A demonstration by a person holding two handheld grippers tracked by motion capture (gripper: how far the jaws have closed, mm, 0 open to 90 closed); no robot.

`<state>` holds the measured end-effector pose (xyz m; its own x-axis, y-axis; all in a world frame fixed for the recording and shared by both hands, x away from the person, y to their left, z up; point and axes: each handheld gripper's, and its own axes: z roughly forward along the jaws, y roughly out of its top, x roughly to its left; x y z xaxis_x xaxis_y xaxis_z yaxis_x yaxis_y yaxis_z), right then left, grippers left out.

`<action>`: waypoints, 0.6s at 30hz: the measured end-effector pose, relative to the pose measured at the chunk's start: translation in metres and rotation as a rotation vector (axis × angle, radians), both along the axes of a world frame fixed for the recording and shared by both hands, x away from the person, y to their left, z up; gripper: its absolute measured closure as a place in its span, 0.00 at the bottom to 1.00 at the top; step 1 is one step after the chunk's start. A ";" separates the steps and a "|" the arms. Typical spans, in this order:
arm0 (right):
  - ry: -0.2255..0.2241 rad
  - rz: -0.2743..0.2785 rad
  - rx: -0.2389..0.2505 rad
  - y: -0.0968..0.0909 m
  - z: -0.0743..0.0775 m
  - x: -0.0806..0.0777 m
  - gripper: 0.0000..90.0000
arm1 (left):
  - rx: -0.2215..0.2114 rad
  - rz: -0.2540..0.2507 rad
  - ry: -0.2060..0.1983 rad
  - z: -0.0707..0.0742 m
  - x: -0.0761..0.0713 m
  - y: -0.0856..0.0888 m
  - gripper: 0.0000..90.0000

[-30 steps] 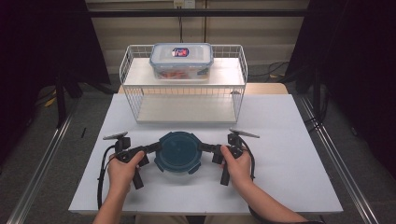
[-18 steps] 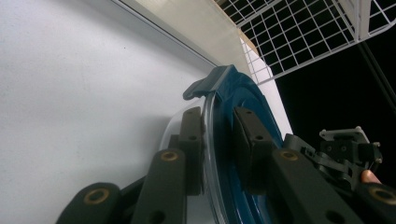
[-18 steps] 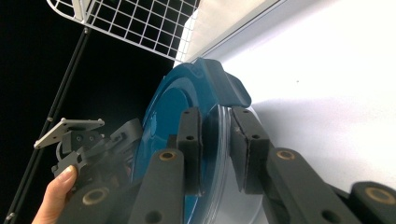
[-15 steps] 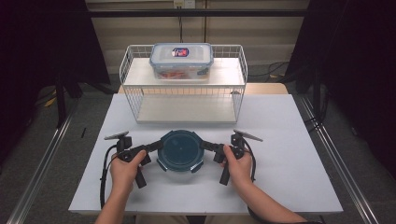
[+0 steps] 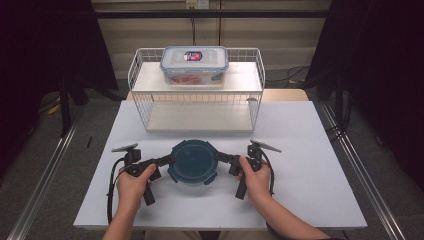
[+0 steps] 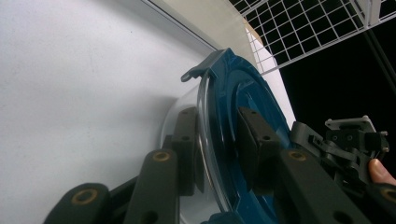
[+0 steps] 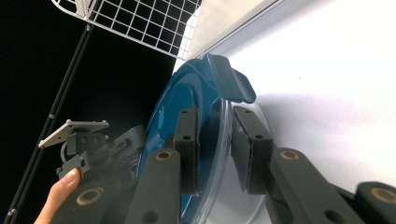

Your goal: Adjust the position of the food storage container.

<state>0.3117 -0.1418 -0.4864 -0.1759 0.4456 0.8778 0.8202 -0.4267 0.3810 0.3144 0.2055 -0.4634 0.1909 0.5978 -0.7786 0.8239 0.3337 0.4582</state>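
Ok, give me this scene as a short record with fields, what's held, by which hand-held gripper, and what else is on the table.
held item: round clear container with a dark blue lid, on the white table
left hand-held gripper: shut on the container's left edge, one pad on the lid, one under the rim
right hand-held gripper: shut on its right edge in the same way
behind: white wire rack
on rack's top shelf: rectangular clear food box, lid clipped on
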 end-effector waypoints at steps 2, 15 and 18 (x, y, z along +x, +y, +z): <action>-0.001 -0.002 -0.008 0.000 0.000 -0.002 0.81 | -0.003 0.010 0.005 0.000 0.000 0.000 0.79; -0.026 -0.073 0.031 -0.006 0.003 -0.004 0.84 | -0.009 0.026 -0.028 0.010 -0.003 -0.010 0.83; -0.054 -0.092 0.054 -0.010 0.009 -0.003 0.84 | -0.033 0.028 -0.044 0.012 -0.003 -0.013 0.83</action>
